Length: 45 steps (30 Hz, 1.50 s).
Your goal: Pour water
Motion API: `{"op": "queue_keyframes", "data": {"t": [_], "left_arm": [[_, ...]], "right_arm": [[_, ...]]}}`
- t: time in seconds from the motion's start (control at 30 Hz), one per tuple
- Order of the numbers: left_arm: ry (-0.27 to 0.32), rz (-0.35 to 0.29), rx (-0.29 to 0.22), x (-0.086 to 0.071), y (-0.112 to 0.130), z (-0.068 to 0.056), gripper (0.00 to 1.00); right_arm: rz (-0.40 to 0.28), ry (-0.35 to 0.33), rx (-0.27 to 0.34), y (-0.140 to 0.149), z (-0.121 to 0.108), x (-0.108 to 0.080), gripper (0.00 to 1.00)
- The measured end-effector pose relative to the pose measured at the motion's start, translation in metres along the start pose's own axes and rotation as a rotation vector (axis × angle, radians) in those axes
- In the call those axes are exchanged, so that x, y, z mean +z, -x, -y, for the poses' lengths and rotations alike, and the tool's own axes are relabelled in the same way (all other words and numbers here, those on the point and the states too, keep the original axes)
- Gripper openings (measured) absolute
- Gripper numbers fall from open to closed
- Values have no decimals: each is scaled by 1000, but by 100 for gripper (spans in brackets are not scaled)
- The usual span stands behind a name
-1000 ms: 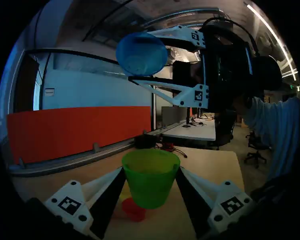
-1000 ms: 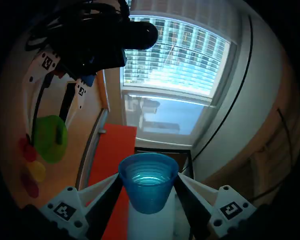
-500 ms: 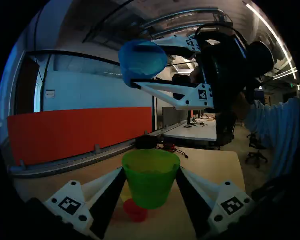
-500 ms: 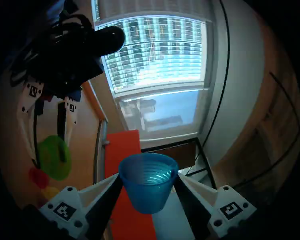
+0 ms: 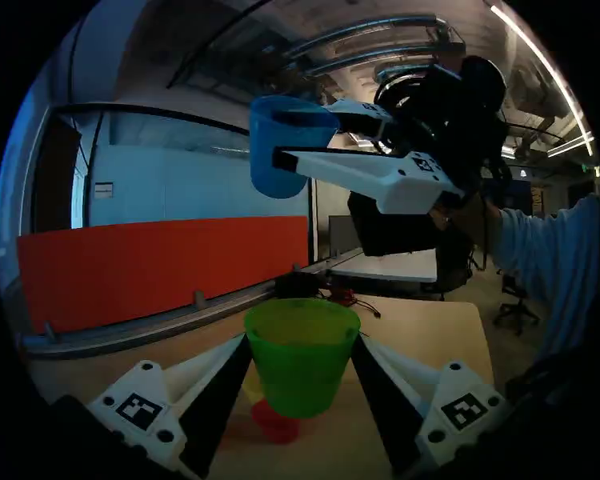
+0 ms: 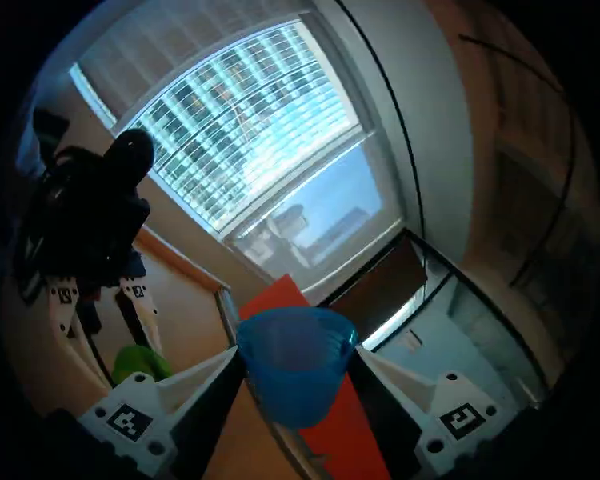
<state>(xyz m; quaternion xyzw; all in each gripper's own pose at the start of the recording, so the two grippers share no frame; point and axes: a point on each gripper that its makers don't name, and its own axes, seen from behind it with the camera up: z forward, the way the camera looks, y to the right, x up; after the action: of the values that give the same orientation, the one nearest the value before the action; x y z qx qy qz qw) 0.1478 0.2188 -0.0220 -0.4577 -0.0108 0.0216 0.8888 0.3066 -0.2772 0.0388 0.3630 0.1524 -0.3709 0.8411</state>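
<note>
With left hand-held gripper (image 5: 300, 346) pinching green cup (image 5: 302, 372) at lower centre and right hand-held gripper (image 6: 296, 362) pinching blue cup (image 6: 294, 388), centre blue rim over green mouth, tip slowly.

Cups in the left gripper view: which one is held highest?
The blue cup, gripped by the right tool, high above the green cup.

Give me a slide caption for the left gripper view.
Left gripper holds a green cup over the table; right gripper holds a blue cup high above it.
</note>
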Motion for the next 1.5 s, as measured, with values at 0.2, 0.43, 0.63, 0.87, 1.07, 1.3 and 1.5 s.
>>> {"op": "queue_keyframes", "data": {"t": [0.2,0.43,0.63,0.87,1.07,1.3,1.5], "left_arm": [[-2,0,1,0,1,0,85],[-11,-2,4,-1,-1,4,84],[-19,0,8,-1,-2,7,85],[-36,2,16,-4,-2,12,85],[-60,10,19,-11,3,21,85],[-85,30,33,-20,10,30,85],[-107,46,32,-26,17,38,84]], "right_arm": [[-14,-16,242,-3,5,-4,88],[-15,-31,467,-6,8,-7,88],[-2,-45,602,-6,13,-9,88],[17,-48,648,0,15,-15,88],[40,-47,664,11,21,-24,88],[62,-33,682,30,22,-37,88],[79,-16,678,47,23,-50,89]]}}
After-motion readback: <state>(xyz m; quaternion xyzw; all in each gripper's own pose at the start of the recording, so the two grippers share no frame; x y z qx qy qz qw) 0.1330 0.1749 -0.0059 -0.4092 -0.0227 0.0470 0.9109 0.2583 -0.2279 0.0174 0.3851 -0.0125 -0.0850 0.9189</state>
